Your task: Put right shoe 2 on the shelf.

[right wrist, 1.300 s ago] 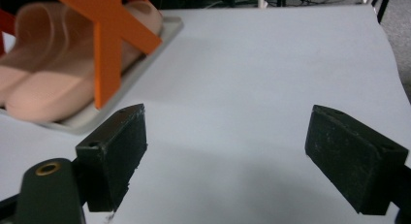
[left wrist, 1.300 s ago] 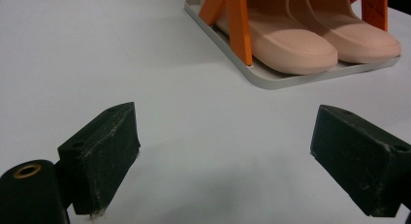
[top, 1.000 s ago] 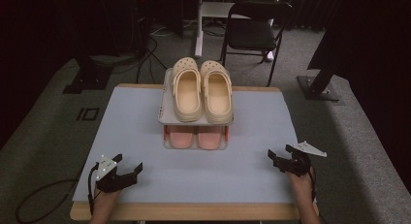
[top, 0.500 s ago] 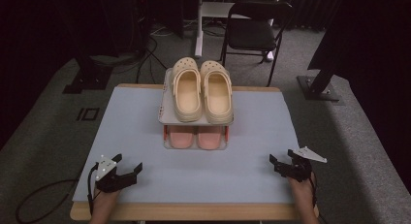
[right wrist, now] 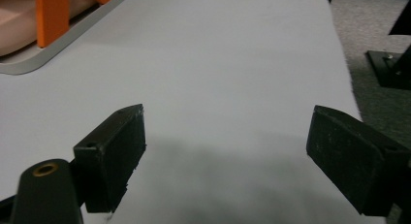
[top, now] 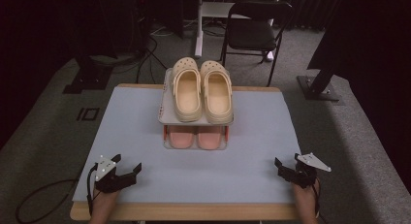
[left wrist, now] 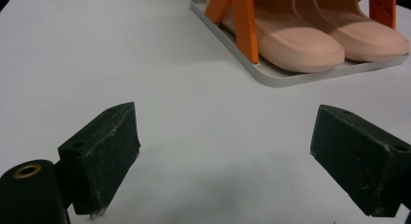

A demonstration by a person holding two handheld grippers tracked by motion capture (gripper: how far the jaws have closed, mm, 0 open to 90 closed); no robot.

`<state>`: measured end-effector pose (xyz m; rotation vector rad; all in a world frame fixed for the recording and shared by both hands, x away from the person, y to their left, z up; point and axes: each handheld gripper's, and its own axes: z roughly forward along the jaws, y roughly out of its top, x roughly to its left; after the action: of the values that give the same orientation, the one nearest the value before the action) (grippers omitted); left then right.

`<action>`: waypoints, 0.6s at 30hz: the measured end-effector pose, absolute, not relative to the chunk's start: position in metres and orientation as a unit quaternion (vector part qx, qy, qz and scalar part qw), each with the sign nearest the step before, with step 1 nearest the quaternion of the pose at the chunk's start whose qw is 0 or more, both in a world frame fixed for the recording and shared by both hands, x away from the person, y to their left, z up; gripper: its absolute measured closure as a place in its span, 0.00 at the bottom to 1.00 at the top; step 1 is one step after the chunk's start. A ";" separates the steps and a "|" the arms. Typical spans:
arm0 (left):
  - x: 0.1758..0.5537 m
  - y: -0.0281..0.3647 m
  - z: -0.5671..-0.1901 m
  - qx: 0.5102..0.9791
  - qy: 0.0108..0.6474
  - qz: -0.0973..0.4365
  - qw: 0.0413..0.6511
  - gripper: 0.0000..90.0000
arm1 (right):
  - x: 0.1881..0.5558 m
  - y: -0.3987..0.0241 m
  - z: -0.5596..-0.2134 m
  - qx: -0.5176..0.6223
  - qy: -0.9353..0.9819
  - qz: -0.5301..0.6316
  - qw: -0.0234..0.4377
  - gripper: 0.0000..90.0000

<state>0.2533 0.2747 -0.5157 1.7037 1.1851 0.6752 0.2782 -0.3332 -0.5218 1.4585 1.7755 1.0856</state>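
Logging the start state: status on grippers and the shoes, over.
Left hand-held gripper open, empty. Right hand-held gripper open, empty. Cream clogs on rack top, pink slippers below, untouched. Nothing in the way.

A person's two hands reach in from the near edge, each holding a two-jaw gripper low over the desk (top: pixel 145 122). The left gripper (top: pixel 127 171) sits at the near left corner, its black fingers (left wrist: pixel 99 158) spread wide and empty. The right gripper (top: pixel 283 167), near the right corner, likewise has its fingers (right wrist: pixel 110 153) wide apart, gripping nothing.
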 end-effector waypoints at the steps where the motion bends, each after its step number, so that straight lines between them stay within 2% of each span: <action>1: 0.253 0.275 -0.516 0.693 0.482 0.275 0.460 0.11 | 0.277 -0.334 -0.522 0.549 0.668 0.406 0.298 0.15; 10: 0.253 0.275 -0.516 0.692 0.484 0.278 0.458 0.11 | 0.276 -0.335 -0.522 0.569 0.652 0.388 0.317 0.15; 18: 0.253 0.274 -0.517 0.690 0.488 0.279 0.456 0.11 | 0.277 -0.334 -0.523 0.571 0.656 0.382 0.313 0.16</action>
<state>0.2533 0.2739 -0.5170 1.7018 1.2040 0.6886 0.2772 -0.3343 -0.5232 1.5050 1.7291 1.0077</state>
